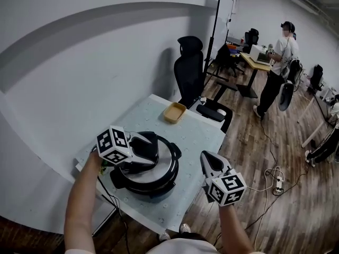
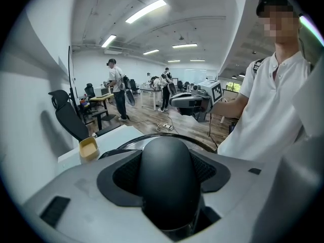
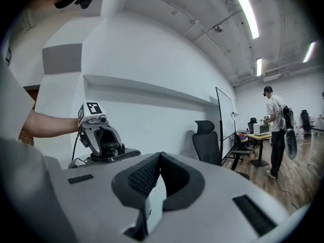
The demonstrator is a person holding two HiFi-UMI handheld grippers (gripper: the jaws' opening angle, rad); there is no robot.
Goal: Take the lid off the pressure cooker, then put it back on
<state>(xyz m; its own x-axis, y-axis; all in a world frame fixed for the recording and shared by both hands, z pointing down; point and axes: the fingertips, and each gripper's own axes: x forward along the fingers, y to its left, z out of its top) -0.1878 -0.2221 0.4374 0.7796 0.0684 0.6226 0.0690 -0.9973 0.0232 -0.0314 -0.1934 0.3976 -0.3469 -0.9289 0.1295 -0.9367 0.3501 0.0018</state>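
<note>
The black, round pressure cooker [image 1: 139, 183] sits at the near edge of the pale speckled table [image 1: 197, 136], right in front of the person, with its side handle poking out towards the room. From where I stand it looks a heavy, rigid lump that won't slide about easily, though a firm twist could still drag it over the smooth top.

Its dark lid with a bright metal rim [image 1: 168, 163] appears to be seated on the pot; I can't tell whether it is locked. I'd guess it is stiff metal, weighty for its size, and slippery around the rim, so the edge is a poor place to grab.

The smooth black domed handle [image 2: 169, 178] in the lid's middle is the obvious hold, central so the lid should hang level. It is rounded and glossy, so the grip wants to sit low on it, with the ribbed pads squarely on both sides.

The left gripper [image 1: 147, 152] has done just that: its jaws stand wide, closed around the dome, which fills the space between them.

The right gripper [image 1: 208, 161] hangs just off the table's edge beside the cooker, its jaw tips together and holding nothing. It could steady the pot's body.

A small yellow plastic tray [image 1: 174, 111] sits at the far edge, well clear.
</note>
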